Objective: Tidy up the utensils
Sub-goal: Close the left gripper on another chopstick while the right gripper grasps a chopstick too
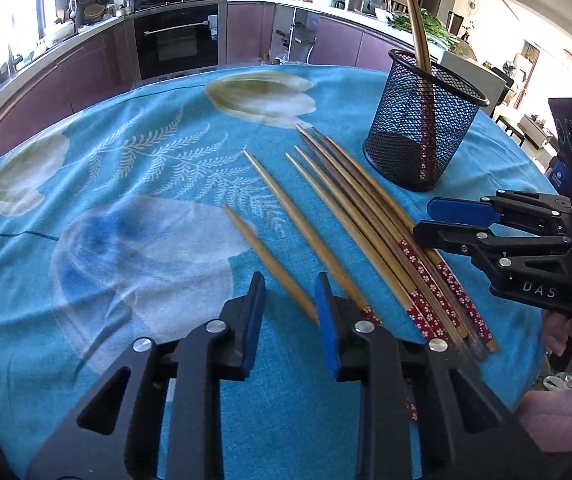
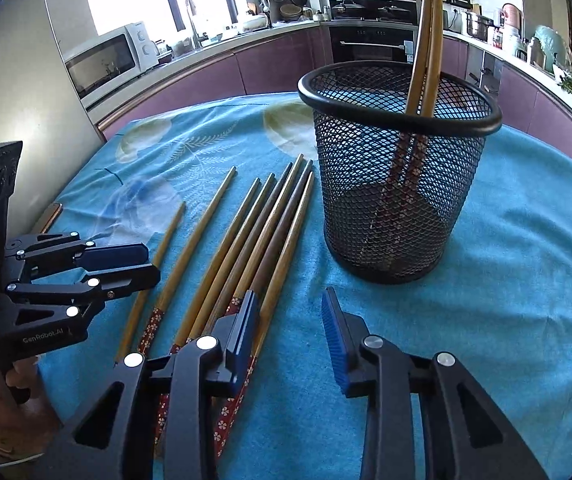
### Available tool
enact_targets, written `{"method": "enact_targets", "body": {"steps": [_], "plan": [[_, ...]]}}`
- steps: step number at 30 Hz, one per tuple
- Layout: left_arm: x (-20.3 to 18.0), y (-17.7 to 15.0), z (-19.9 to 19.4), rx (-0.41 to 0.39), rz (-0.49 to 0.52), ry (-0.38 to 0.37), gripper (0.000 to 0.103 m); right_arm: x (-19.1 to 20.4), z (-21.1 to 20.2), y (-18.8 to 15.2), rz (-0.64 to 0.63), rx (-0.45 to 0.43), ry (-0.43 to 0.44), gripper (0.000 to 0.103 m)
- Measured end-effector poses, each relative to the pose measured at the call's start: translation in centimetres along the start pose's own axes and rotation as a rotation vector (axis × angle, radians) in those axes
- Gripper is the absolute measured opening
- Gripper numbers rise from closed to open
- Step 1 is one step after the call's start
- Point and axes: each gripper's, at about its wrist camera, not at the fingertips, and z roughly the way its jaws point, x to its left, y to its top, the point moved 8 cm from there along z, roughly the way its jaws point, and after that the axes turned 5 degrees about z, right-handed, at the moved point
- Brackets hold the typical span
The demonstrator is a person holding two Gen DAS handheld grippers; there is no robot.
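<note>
A kitchen with purple cabinets and a built-in oven curves behind a table draped in a blue floral tablecloth (image 1: 134,184). The left gripper (image 1: 290,300) hovers low over the near part of the cloth, its blue-padded fingers apart, the end of one loose bamboo chopstick (image 1: 270,262) lying between them. Just right of it lies a fanned bundle of bamboo chopsticks with red flowered handles (image 1: 370,220); their near ends are hidden under the gripper bodies, so the count is hard to make out. The right gripper (image 2: 292,330) also stands spread, empty, its left finger over the bundle's handles. Farther right stands a black wire-mesh cylindrical holder (image 2: 398,168), upright, with two chopsticks leaning inside, tips cut off by the frame's top.
</note>
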Motion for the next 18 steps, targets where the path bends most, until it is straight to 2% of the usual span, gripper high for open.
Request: {"method": "enact_targets", "body": {"steps": [10,14,18], "plan": [[0.8,0.9,0.9,0.008,-0.009,0.036,0.018,0.3,1.5,1.2,-0.011,-0.004,-0.038,0.028],[0.8,1.0,1.0,0.009,-0.012,0.041,0.018,0.4,1.7,1.5,-0.010,-0.003,-0.039,0.015],[0.7,1.1,1.0,0.008,-0.021,0.047,0.015,0.2,1.7,1.4,0.017,-0.005,-0.025,0.007]]}}
